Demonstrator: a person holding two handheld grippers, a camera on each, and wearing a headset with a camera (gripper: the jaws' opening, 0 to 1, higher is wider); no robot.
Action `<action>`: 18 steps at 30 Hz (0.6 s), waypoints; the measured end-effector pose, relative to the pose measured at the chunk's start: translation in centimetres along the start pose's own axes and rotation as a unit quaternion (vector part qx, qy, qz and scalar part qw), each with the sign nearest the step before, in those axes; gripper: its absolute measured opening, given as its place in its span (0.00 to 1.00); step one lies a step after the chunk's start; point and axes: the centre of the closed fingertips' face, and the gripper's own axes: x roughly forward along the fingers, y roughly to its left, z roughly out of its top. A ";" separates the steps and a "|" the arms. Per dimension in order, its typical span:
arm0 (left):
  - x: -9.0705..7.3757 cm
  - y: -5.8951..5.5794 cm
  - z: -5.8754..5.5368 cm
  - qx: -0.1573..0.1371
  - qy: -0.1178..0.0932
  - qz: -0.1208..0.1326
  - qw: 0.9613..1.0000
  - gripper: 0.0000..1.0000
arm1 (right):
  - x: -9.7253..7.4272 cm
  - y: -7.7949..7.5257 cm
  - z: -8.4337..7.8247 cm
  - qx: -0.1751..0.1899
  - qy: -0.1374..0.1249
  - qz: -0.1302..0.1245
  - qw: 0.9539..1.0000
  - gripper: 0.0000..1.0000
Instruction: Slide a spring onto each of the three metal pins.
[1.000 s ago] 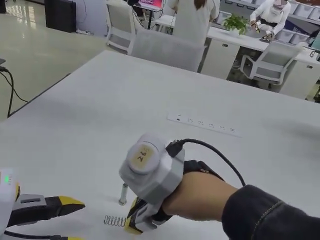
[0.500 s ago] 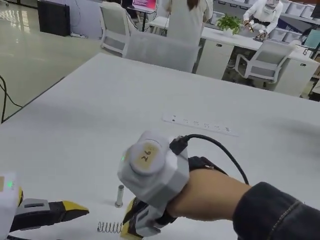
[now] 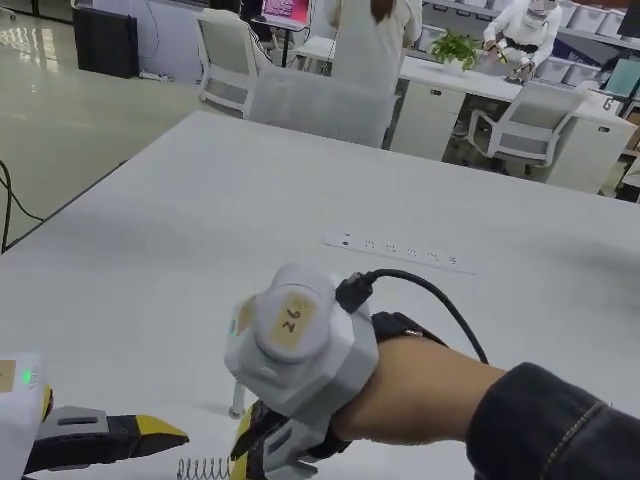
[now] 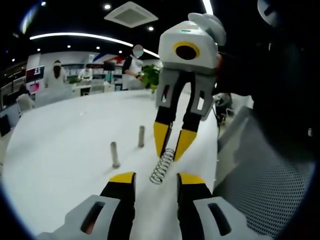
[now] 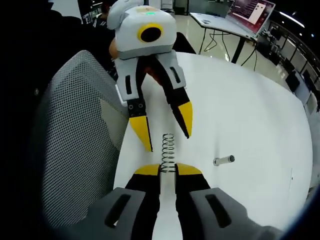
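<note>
Behind right gripper, half-hidden spring.

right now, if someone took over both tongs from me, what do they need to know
Right tongs: shut on one end of the spring, low over the table.
Left tongs: open, jaws either side of the spring's other end.
Near pin and far pin stand upright beside the spring, both bare.
Done: nothing yet on these two pins.
Left: lift this spring onto a pin, then fit the others.
</note>
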 end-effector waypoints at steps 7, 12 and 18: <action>0.1 -0.5 0.1 0.002 -0.001 -0.012 1.000 0.18 | 0.0 0.3 0.5 -0.016 -0.006 0.006 1.000 0.07; 0.1 -0.7 0.1 0.001 0.000 -0.016 1.000 0.14 | -0.1 0.4 0.5 -0.025 -0.007 0.006 1.000 0.07; 0.1 -0.9 0.1 -0.001 -0.001 -0.022 1.000 0.08 | -0.1 0.3 0.4 -0.037 -0.005 0.004 0.999 0.07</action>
